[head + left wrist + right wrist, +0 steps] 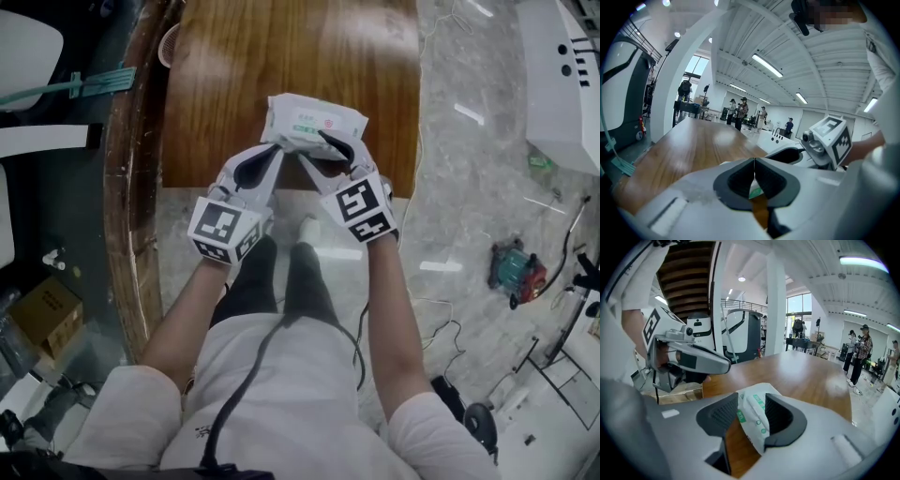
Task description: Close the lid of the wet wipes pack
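Your left claw meets the wet wipes pack at its near left corner. Its jaws are closed tip to tip, with a sliver of pack showing between them. Your right claw grips the pack's near right edge, a pad on each face. Your left forearm and right forearm reach forward, converging on the pack.

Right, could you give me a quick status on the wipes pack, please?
Left gripper shut on edge of wipes pack. Right gripper clamped across it. Pack at near end of table, lid unclear. Nothing blocking.
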`<state>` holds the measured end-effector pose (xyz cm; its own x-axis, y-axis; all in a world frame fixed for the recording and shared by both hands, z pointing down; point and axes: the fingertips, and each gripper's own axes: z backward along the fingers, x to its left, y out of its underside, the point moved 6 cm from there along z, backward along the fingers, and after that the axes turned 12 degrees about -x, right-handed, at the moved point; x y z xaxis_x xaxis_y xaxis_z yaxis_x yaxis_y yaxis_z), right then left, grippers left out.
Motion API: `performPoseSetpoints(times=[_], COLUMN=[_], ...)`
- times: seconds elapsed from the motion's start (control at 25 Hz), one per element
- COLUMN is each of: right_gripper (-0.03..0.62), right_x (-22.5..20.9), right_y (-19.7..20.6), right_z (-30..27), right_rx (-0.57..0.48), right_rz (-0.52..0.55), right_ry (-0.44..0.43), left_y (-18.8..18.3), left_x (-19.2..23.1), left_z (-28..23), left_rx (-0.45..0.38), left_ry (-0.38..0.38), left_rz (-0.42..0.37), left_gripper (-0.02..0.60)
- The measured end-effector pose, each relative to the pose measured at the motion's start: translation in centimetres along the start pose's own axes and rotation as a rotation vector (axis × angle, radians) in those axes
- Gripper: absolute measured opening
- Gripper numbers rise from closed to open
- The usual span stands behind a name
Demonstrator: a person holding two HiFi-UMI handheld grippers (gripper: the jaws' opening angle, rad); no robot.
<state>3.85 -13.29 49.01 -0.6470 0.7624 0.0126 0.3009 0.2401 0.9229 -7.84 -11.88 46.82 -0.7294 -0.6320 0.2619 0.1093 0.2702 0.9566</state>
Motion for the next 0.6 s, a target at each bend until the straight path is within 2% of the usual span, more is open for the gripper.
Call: performPoseSetpoints(times=[0.12, 0.2, 0.32, 0.6], right_gripper=[0.142, 0.073, 0.016, 0.009], right_x=[0.5, 0.8, 1.6, 3.7], right_y=[-0.8, -1.5, -2.7, -5.3], right_z=[1.3, 2.2, 3.8, 8.2], right_rx=[-0.039, -0.065, -0.11, -0.196], right_rz=[-0.015, -0.02, -0.048, -0.069], right_ry=[0.024, 0.044, 0.076, 0.131], left_y=[-0.8, -1.5, -2.8, -5.2], left_x=[-0.8, -1.5, -2.6, -5.4], left_z=[0.3, 0.4, 1.0, 3.1], left_rx=[-0.016, -0.029, -0.043, -0.071], left_ry=[0.007, 0.019, 0.033, 0.058], left_rz=[-0.006, -0.012, -0.023, -0.044], left_gripper=[0.005, 0.003, 0.003, 0.003])
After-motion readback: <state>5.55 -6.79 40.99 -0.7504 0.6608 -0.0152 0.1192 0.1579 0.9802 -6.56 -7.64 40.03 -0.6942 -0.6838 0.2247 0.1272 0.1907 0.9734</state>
